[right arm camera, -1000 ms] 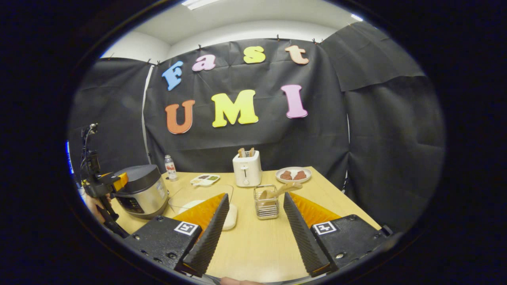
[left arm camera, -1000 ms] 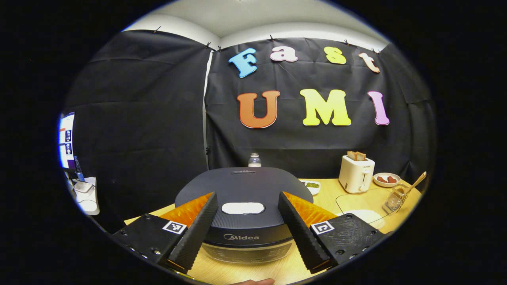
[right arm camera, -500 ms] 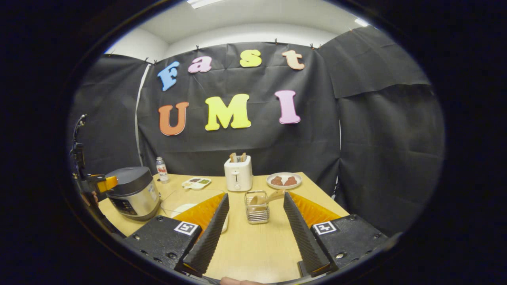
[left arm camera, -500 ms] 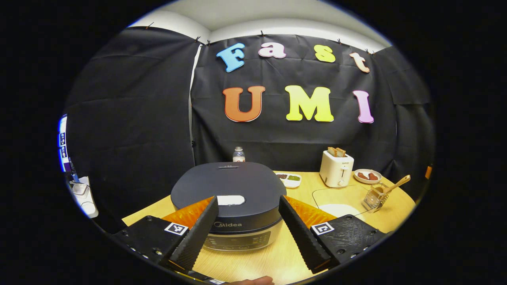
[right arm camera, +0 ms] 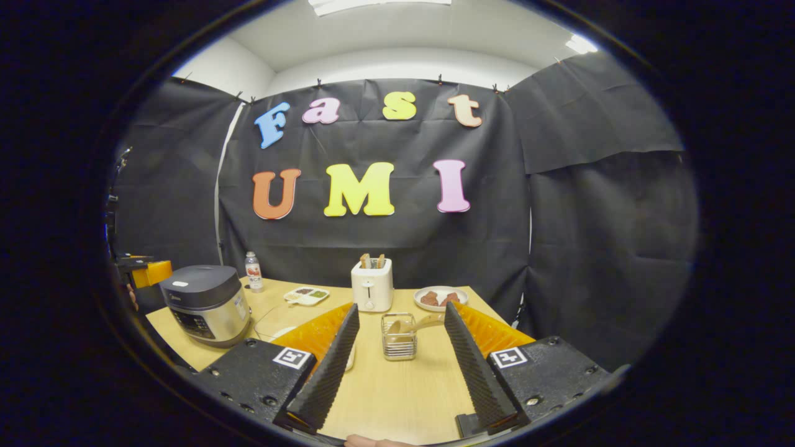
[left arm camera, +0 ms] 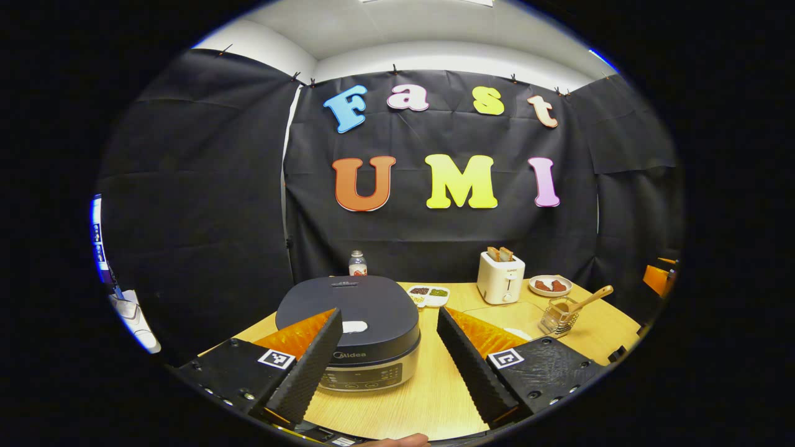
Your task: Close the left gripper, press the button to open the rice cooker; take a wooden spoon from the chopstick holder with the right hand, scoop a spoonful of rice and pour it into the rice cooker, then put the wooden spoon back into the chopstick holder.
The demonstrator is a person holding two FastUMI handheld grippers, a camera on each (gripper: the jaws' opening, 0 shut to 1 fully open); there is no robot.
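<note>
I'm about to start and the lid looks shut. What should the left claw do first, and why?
Probably close the left claw first. Its fingers stand wide apart, framing the cooker, whose lid is down with the pale button untouched. Closed fingers make one tip to press that button; the claw sits back from it, so move in afterwards.

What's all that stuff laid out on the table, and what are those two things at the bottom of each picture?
rice cooker: one, dark lid shut, silver body, table's left.
bottle: one, clear, behind the cooker.
divided dish: one, white, mid-back.
toaster: one, white, bread in slots, back.
plate: one, white, brown food, right of the toaster.
chopstick holder: one, wire, centre.
wooden spoon: one, in the holder.
table: one, light wood.
left tool: open, facing the cooker.
right tool: open, facing the holder.
</note>
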